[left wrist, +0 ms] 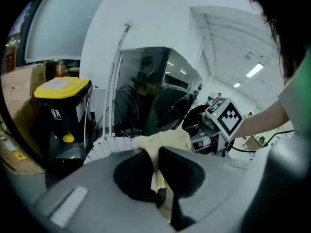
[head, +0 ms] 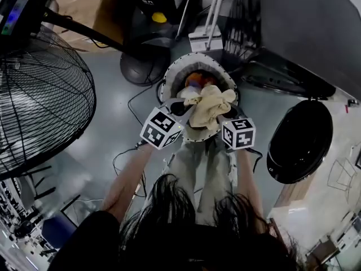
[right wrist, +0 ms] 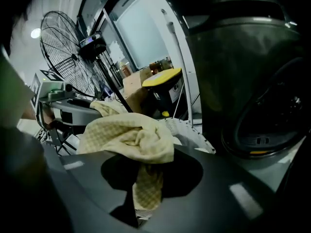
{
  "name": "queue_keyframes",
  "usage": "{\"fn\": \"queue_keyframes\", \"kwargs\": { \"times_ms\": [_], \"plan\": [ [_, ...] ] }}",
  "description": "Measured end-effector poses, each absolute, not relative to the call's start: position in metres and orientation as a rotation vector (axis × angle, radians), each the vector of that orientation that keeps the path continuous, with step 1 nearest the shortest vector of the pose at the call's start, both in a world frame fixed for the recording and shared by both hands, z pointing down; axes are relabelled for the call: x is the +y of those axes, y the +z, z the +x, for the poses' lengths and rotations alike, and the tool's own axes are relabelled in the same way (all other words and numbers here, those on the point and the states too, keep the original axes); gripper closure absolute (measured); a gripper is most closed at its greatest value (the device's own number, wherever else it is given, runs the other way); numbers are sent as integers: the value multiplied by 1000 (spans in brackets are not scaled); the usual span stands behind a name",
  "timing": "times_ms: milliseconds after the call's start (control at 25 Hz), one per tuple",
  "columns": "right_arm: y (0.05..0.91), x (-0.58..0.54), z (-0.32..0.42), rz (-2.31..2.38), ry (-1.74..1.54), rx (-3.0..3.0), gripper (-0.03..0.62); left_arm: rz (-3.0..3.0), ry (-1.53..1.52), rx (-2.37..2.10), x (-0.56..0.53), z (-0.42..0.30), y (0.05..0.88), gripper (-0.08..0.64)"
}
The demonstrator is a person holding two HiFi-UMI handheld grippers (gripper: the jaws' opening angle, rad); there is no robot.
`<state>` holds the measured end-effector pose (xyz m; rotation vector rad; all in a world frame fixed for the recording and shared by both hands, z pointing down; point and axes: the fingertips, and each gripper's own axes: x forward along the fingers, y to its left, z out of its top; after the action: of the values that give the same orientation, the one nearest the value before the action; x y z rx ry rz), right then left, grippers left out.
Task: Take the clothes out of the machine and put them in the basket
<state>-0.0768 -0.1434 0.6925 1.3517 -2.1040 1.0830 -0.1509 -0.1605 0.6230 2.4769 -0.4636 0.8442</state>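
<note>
Grey floor (head: pixel 107 134): yellow checked cloth (head: pixel 210 105) held over white laundry basket (head: pixel 168 79).
Left gripper (head: pixel 181 109) and right gripper (head: pixel 225 114) each have jaws clamped on the cloth, bunched between them above the basket. Orange clothes (head: pixel 194 81) inside. Washing machine (head: pixel 304 27) far right.

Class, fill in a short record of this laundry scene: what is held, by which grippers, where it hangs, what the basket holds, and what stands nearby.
Held item: pale yellow checked cloth
Left gripper: shut on the cloth
Right gripper: shut on the cloth
Cloth's place: over the white basket, as the head view shows it
In the basket: an orange garment
Nearby: dark washing machine, large fan
</note>
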Motion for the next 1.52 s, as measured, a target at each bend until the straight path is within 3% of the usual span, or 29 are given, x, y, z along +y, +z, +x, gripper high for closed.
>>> {"fn": "queue_keyframes", "kwargs": {
  "times_ms": [320, 360, 480, 640, 1120, 1520],
  "plan": [
    [771, -120, -92, 1214, 1193, -1965, 459, 2288, 1048, -436, -137, -164, 697, 555],
    [779, -117, -94, 1190, 1193, -1941, 440, 2259, 1079, -431, -134, -167, 706, 548],
    [796, -103, -98, 1115, 1220, -1881, 351, 2181, 1165, -409, -124, -175, 727, 399],
    [800, -89, -102, 1076, 1254, -1874, 261, 2131, 1200, -409, -114, -185, 737, 388],
    [758, -102, -101, 1241, 1288, -1976, 311, 2163, 1167, -395, -107, -185, 720, 388],
    [662, -111, -83, 1448, 1237, -2130, 360, 2343, 1032, -485, -123, -168, 650, 389]
  ]
}}
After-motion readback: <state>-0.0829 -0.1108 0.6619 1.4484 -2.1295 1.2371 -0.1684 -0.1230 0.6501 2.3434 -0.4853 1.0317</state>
